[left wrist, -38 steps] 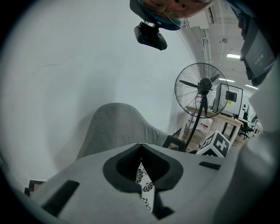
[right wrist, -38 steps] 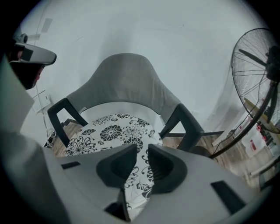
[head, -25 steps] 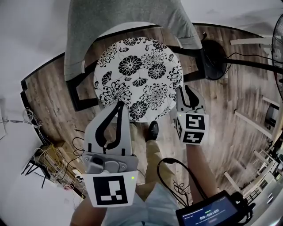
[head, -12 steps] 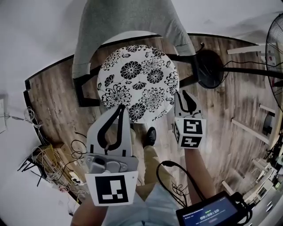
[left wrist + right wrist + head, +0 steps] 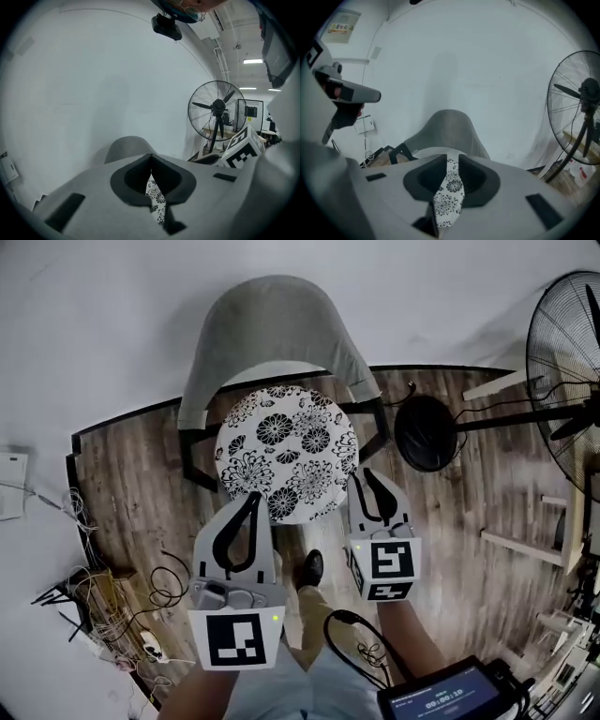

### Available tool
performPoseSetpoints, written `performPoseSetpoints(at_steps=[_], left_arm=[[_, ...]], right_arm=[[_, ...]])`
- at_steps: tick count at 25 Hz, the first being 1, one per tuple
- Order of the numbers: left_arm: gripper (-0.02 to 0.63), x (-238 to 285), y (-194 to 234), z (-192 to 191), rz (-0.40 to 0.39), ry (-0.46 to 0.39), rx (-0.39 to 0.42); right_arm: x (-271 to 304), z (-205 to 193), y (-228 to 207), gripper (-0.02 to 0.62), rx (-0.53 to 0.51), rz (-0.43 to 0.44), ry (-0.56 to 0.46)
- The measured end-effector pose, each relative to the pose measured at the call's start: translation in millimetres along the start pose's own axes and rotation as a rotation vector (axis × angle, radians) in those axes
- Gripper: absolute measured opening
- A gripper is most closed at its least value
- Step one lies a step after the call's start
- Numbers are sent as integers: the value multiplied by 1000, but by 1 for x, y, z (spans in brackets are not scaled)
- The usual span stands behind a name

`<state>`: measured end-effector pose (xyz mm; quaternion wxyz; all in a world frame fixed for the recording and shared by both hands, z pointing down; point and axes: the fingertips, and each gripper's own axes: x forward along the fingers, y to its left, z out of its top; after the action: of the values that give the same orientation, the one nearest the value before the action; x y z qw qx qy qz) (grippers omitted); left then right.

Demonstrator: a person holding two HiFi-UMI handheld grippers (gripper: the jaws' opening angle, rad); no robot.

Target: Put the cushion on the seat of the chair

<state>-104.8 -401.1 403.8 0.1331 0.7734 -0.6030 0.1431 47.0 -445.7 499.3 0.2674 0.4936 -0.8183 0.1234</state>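
- The right gripper holds its jaws a narrow slit apart, pinching the front-right rim of the round, black-and-white flower-print fabric cushion. The cloth fills the slit from tips to base.
- The left gripper has its jaws pressed together at the tips with nothing between them. The floral print shows only through the teardrop hollow behind the tips.
- Both grippers point towards the chair's backrest, jaws side by side. The left tips sit over the cushion's front edge.
- Each gripper has a smooth, pale grey moulded body with dark inner pads. A black-and-white marker cube sits at its rear, on the side away from the chair, where the person's forearms come in.
- The cushion lies flat on the pale seat of the grey shell chair. It sits towards the chair's front, leaving a bare crescent of seat beside the backrest.
- The chair has a smooth curved back and black frame legs, and stands on a wood-grain plank floor.
- To the chair's right stands a black wire-cage pedestal fan, its round base near the chair's right legs.
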Motion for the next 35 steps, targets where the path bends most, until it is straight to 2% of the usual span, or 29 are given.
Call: performPoseSetpoints(at_steps=[6, 9, 12, 19, 22, 35], left_arm=[[9, -47, -22, 57, 68, -126, 42], [9, -70, -35, 76, 100, -168, 67], [9, -89, -41, 94, 129, -213, 88], [9, -124, -68, 132, 164, -296, 144], [9, -139, -83, 141, 182, -325, 185], [9, -149, -110, 149, 190, -343, 211]], right_arm=[[-76, 78, 20, 48, -16, 65, -204], [-113, 113, 21, 14, -14, 86, -302], [-148, 138, 23, 6, -27, 97, -392], [-205, 144, 29, 5, -41, 122, -443], [-223, 144, 20, 5, -50, 98, -468], [-247, 151, 2, 3, -62, 94, -517]])
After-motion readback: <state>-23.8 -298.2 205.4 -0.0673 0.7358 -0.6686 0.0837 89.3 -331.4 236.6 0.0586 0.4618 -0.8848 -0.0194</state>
